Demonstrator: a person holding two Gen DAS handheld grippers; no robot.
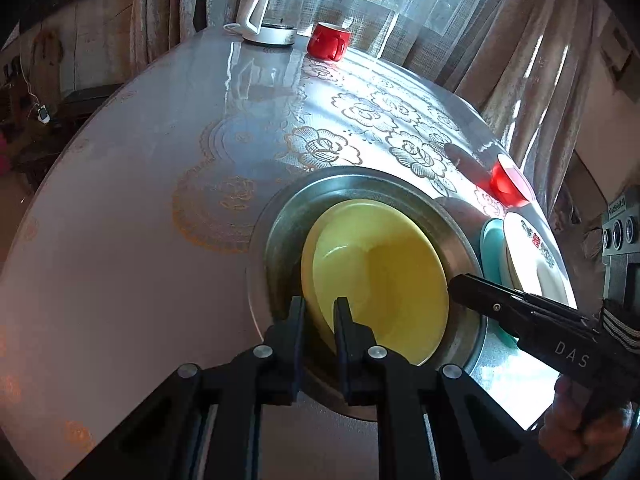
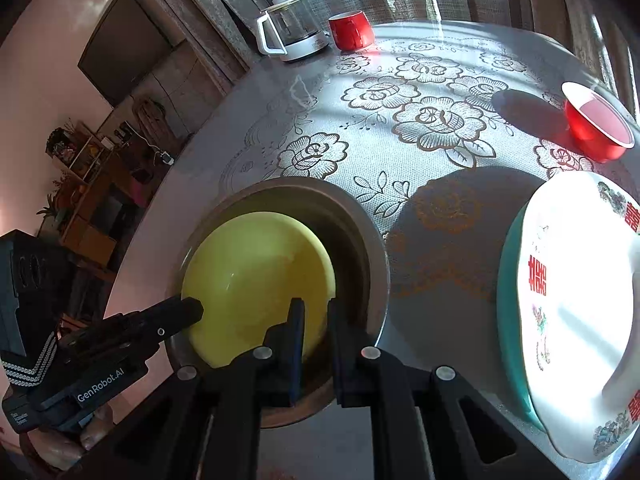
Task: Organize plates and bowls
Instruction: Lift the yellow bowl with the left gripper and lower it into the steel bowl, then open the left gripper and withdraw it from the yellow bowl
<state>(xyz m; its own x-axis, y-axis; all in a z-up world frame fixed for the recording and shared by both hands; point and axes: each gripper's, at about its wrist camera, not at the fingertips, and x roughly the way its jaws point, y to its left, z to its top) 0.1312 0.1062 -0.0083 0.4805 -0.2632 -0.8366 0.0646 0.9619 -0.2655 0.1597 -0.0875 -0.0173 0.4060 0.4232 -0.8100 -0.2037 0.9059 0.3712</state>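
Observation:
A yellow dish lies inside a wide metal basin on the table. My left gripper is shut on the dish's near left rim; in the right wrist view it comes in from the left. My right gripper is shut on the opposite rim, and the left wrist view shows its tip at the dish's right edge. I cannot tell whether the dish rests on the basin or hangs just above it.
Right of the basin, a white plate with red characters lies on a teal plate. Beyond them stands a small red bowl. An upturned red mug and a kettle stand at the back.

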